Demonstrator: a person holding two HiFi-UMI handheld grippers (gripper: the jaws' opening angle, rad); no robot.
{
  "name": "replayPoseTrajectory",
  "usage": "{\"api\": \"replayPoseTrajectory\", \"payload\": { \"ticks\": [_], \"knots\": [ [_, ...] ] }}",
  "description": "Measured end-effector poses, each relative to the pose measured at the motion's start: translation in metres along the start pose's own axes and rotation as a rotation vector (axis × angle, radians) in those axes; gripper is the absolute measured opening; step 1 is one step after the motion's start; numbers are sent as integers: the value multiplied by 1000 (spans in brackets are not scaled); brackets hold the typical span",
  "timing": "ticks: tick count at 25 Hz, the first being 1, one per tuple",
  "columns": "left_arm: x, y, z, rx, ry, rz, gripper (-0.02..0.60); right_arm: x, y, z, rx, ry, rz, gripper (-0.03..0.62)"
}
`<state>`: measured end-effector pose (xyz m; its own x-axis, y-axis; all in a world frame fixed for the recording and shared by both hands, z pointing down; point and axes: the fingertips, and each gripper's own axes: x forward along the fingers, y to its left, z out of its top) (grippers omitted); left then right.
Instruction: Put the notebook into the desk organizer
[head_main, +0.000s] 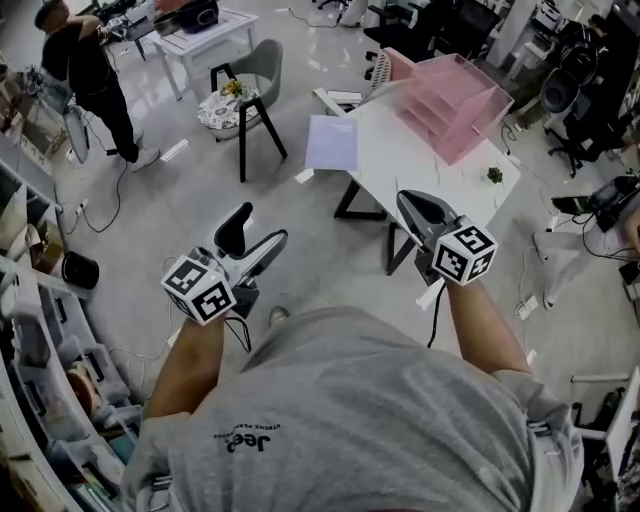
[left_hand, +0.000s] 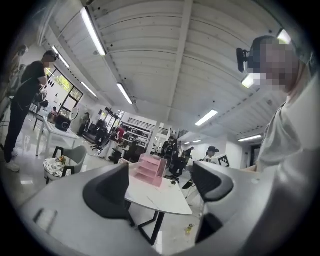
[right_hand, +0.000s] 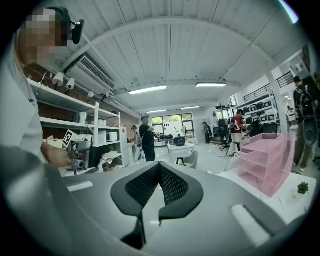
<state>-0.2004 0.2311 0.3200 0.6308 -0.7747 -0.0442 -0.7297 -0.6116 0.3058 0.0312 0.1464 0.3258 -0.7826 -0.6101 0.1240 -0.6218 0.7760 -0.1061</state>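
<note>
**Notebook (head_main: 331, 143) lies on a white table (head_main: 400, 165), both grippers short of it**

Seen from above, a person (head_main: 350, 420) in a grey T-shirt holds one gripper in each hand over the floor, apart from the table. The left gripper (head_main: 260, 228) has its jaws spread wide, with nothing between them. The right gripper (head_main: 408, 202) has its jaws together, tips meeting, and grips nothing. The pale lavender notebook lies flat at the table's left end. The pink desk organizer (head_main: 452, 105), a stack of open trays, stands on the same table to the notebook's right, apart from it. A small green plant (head_main: 494, 176) sits near the table's right edge. A grey chair (head_main: 255, 75) stands left of the table.
</note>
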Motion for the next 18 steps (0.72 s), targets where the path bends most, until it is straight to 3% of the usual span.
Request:
{"api": "replayPoseTrajectory", "payload": {
  "ticks": [8,13,18],
  "knots": [
    [11,145,57,4,45,-83,433,131,-10,32,16,-19,-100,3],
    [41,194,72,-2,78,-112,433,176,-36,41,20,-14,-133,3],
    [87,224,64,-26,103,-116,433,200,-76,31,27,7,-134,3]
  ]
}}
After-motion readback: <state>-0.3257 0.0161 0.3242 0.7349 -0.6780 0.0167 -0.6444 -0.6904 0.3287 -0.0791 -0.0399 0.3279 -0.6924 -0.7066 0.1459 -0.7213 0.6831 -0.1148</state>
